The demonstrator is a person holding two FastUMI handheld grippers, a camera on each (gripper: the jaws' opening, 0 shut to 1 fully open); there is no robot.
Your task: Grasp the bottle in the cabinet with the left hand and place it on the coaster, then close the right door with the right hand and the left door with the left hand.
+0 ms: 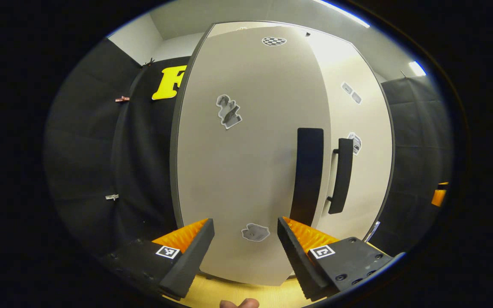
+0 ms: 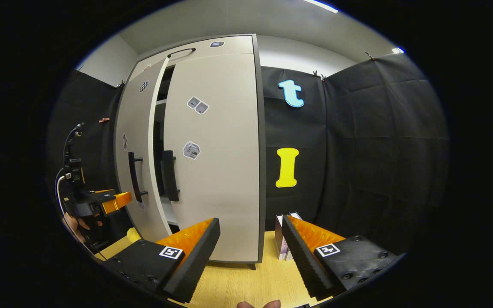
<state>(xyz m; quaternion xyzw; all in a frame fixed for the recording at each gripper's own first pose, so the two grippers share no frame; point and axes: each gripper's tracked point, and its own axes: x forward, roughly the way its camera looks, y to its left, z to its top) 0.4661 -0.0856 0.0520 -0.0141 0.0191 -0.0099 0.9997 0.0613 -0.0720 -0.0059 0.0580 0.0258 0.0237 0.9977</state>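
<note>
Left gripper (image 1: 245, 239): fingers spread apart, nothing between them, pointed straight at the left door (image 1: 246, 171) just ahead. That door's dark handle (image 1: 308, 175) sits ahead and slightly right of the fingers.

Right door (image 1: 357, 141): beyond the left door's edge, with its own handle (image 1: 341, 175); the left door stands ajar in front of it.

Right gripper (image 2: 250, 248): released, empty, over the wooden tabletop (image 2: 238, 282), facing the right door (image 2: 216, 171). A gap between the 2 doors lies ahead-left.

Small box (image 2: 281, 239): on the table, just beyond the gripper's right finger.

Bottle and coaster: cannot tell their place.
</note>
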